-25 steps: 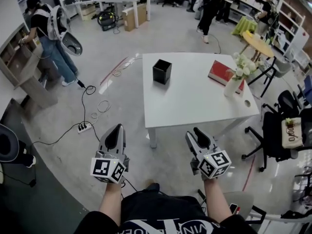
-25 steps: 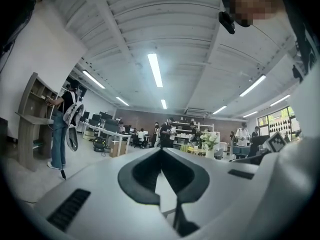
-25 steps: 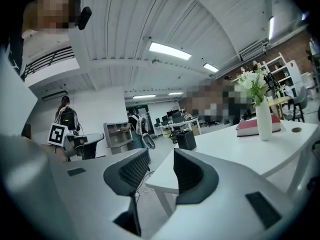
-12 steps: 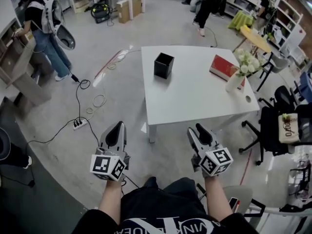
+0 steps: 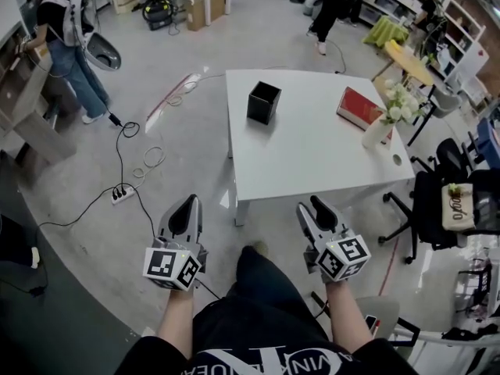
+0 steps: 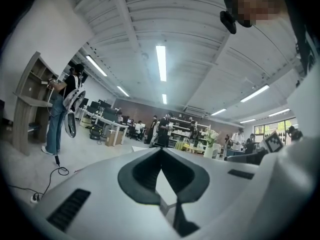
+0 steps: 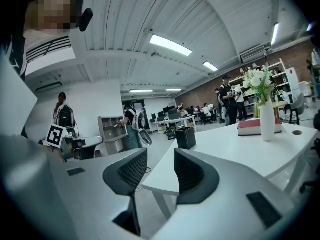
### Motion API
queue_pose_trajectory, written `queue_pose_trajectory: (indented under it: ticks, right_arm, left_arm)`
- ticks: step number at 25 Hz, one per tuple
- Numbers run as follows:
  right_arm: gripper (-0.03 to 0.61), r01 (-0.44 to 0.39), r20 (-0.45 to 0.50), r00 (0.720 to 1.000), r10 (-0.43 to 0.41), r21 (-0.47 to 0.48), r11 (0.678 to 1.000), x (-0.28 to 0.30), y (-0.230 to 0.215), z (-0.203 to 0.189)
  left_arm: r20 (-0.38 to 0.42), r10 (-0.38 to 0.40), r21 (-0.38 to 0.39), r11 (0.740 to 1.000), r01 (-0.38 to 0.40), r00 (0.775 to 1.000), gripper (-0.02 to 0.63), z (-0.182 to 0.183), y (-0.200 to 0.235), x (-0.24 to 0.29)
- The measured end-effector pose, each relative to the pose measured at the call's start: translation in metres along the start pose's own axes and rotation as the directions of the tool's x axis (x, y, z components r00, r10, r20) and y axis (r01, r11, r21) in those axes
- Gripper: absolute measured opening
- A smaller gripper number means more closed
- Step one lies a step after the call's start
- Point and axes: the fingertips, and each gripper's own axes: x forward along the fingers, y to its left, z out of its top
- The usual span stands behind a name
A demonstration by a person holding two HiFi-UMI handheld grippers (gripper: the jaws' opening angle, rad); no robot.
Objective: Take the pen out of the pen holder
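Note:
A black square pen holder (image 5: 263,102) stands near the far left corner of the white table (image 5: 312,162); no pen shows in it from here. Both grippers hang in front of me, short of the table's near edge. My left gripper (image 5: 187,203) is shut with its pads meeting and nothing between them (image 6: 161,151). My right gripper (image 5: 311,207) is open and empty, and its jaws have just been opening. In the right gripper view, the gap between the jaws (image 7: 161,159) looks toward the table edge, and the pen holder (image 7: 185,137) stands far beyond.
A red book (image 5: 359,106) and a white vase of flowers (image 5: 377,133) sit on the table's right side. A black office chair (image 5: 449,201) stands to the right. Cables and a power strip (image 5: 119,195) lie on the floor at left. People stand at the back.
My leg has swung forward between the grippers and the view has shifted slightly toward the table. Both grippers keep their places in the head view.

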Motion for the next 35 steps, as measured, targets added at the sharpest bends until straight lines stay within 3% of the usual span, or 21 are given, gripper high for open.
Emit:
queue_pose_trajectory:
  ticks: [9,24,35]
  right_arm:
    - [0.176,-0.019,0.004,1.0,0.019,-0.041,0.999,0.055,-0.02,0.01]
    - [0.176,-0.071,-0.048,0.996,0.068,-0.053,0.996,0.168,-0.096,0.049]
    - [0.176,-0.179,-0.114,0.98,0.163,-0.149,0.973,0.241,-0.141,0.07]
  left_arm:
    - [-0.032,-0.003,0.028,1.0,0.004,0.999,-0.012,-0.003,0.02,0.044]
    - [-0.076,-0.001,0.02,1.0,0.002,0.997,-0.012,0.005,0.049,0.182]
    - [-0.087,0.021,0.012,1.0,-0.02,0.996,-0.012,-0.001,0.057,0.27]
